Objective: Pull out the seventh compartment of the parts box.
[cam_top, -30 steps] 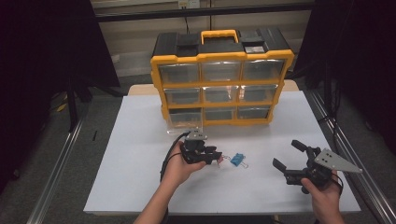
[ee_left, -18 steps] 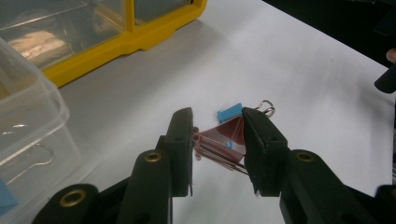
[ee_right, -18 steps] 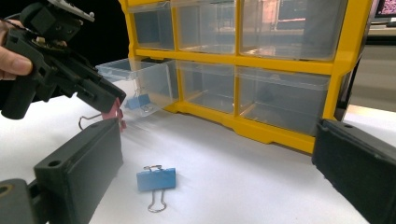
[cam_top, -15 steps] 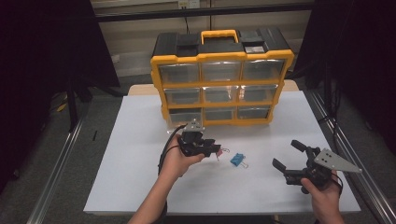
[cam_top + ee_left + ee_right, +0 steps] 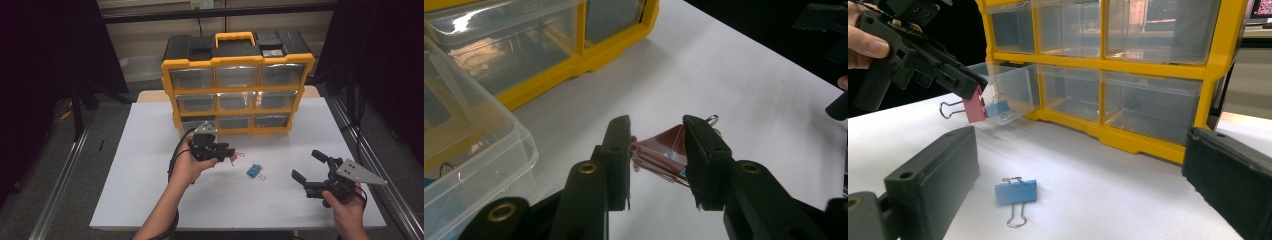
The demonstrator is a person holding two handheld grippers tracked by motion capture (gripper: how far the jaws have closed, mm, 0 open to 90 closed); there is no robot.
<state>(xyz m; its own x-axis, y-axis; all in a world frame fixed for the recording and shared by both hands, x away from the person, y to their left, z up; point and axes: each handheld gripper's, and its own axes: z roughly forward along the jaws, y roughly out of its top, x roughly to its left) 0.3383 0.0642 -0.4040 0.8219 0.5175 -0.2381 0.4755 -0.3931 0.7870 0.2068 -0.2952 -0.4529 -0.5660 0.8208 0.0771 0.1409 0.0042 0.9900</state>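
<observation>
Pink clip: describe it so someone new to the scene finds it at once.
Start at the yellow organizer at the back of the white table. Just in front of its open bottom-left drawer, the left gripper holds the pink clip off the table. The blue clip lies loose on the table to its right, and another blue one sits in the drawer.

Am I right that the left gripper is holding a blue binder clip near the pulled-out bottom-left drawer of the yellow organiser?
Not quite: the binder clip in the left gripper is red, as the right gripper view shows. The blue clip lies on the table. The rest holds: it is near the open drawer of the organiser.
</observation>
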